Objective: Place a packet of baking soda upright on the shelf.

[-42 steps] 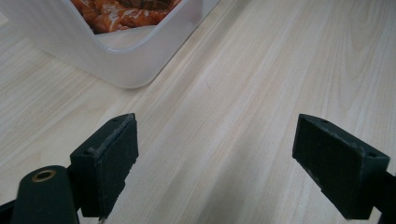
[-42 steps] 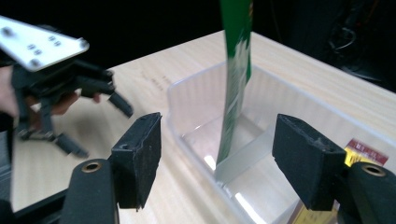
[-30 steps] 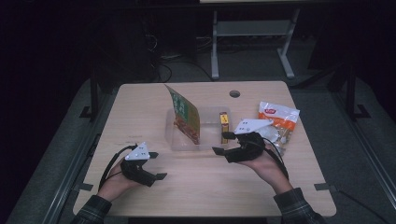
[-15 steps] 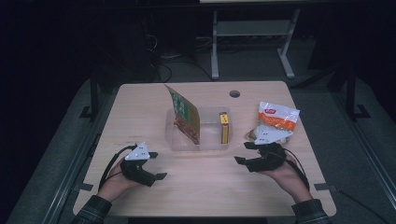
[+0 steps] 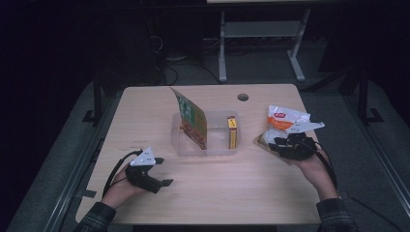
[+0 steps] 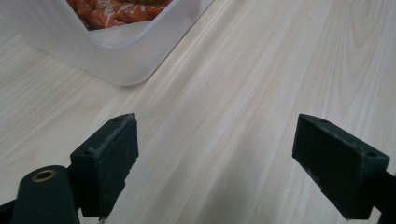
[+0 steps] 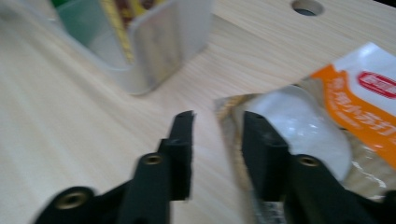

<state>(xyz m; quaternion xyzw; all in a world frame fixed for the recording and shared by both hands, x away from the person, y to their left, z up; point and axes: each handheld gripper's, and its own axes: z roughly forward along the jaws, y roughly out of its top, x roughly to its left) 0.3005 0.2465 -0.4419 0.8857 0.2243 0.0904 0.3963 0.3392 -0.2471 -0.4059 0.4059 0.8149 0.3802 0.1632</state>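
A white and orange snack bag (image 5: pixel 285 118) (image 7: pixel 327 116) lies at the right of the table. My right gripper (image 5: pixel 274 142) (image 7: pixel 217 121) sits at its near left corner. Its jaws have just been closing and stand narrowly apart, with the bag's edge in the gap; one jaw lies over the bag and the other is beside it on the wood. The picture is blurred and shows no pinch. My left gripper (image 5: pixel 164 170) (image 6: pixel 215 140) rests open on the near left of the table, with bare wood between its jaws.
A clear plastic container (image 5: pixel 205 152) (image 6: pixel 121 70) (image 7: pixel 154 46) stands mid-table. In it a green and orange packet (image 5: pixel 191 118) leans upright and a yellow box (image 5: pixel 232 133) stands at the right end. A cable hole (image 5: pixel 243 97) is farther back.
My right hand drew back from the bag toward the near edge, then shifted right and up to the bag's near corner, its jaws now much narrower. The left gripper stayed put.
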